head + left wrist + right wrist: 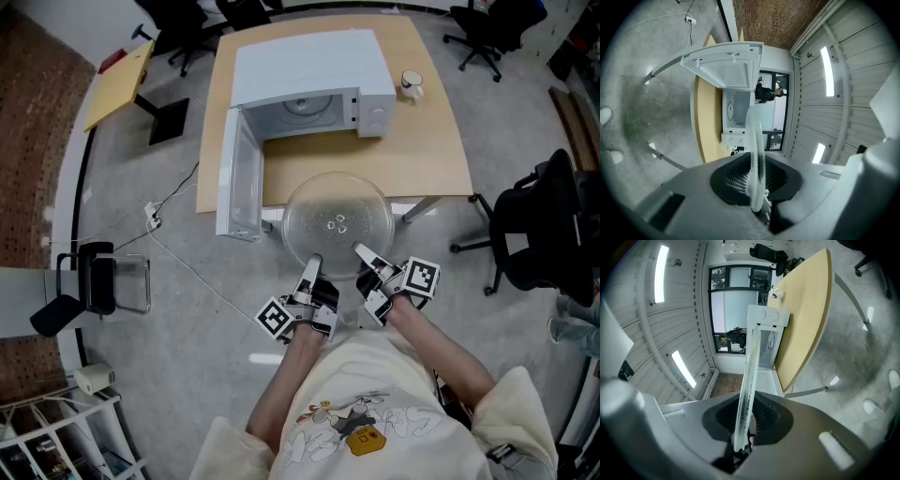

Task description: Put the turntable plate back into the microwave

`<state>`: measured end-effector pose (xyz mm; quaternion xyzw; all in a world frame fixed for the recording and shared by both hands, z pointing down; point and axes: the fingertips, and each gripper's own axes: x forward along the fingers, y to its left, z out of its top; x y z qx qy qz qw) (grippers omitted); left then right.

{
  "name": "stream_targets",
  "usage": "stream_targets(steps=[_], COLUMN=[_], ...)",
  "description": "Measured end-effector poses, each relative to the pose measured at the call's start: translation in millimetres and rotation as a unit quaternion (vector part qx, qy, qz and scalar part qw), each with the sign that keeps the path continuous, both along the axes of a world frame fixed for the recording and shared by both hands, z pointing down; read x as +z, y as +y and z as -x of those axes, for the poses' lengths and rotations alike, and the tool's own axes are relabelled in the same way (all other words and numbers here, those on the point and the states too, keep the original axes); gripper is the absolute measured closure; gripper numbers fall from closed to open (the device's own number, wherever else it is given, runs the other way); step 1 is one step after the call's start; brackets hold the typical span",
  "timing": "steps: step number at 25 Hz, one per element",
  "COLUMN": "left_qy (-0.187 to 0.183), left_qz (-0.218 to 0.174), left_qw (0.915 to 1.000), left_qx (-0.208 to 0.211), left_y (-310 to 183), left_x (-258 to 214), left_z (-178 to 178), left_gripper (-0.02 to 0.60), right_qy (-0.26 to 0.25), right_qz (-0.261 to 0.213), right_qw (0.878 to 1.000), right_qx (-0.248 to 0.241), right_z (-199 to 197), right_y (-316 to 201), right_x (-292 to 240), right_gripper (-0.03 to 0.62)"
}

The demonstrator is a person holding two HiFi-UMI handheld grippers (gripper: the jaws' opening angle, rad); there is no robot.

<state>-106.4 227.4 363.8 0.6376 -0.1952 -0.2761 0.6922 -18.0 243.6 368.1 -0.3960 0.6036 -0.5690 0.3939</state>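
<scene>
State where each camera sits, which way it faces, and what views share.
Head view: on the person's head, looking steeply down at table, open microwave and turntable plate; forearms, left gripper and right gripper show.
Left gripper view: on the left gripper, facing the microwave along its jaws, shut on the plate's edge.
Right gripper view: likewise, from the right gripper.
All share plate and microwave.

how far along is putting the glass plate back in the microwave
Done: the door of the white microwave stands open. In hand: the round clear glass turntable plate is gripped at its near rim by the left gripper and the right gripper, not yet inside, at the front edge of the wooden table. Left: carry it into the cavity and set it down.
</scene>
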Motion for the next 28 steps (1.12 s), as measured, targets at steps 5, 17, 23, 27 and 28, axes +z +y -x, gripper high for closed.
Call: stream_targets(steps=[5,17,23,27,28], left_qy=[-0.008,-0.002,0.007,0.009,0.011], left_qz=[0.008,-0.008,-0.001,0.01,0.009], left_qw=[0.9999,0.9994,0.998,0.9972,0.9972], left_qx=[-0.005,-0.033,-0.063,-0.074,-0.074], left_y=[18,33,17,-2,-10], left_x=[3,-3,9,17,17], left_z=[0,-14,-26,-30,-32], left_gripper=[0.541,0.538,0.538,0.537,0.536], right_qy=[-0.004,-0.054,-0.038,-0.042,-0.041], right_qz=[0.006,-0.004,-0.024,-0.018,-0.018], right_qw=[1.0,0.999,0.999,0.999,0.999], right_qx=[-0.002,0.006,-0.014,-0.023,-0.024], right_z=[-1,-24,-40,-40,-41], right_y=[17,36,32,21,14], right_x=[3,1,4,9,10], right_gripper=[0.548,0.536,0.48,0.476,0.473])
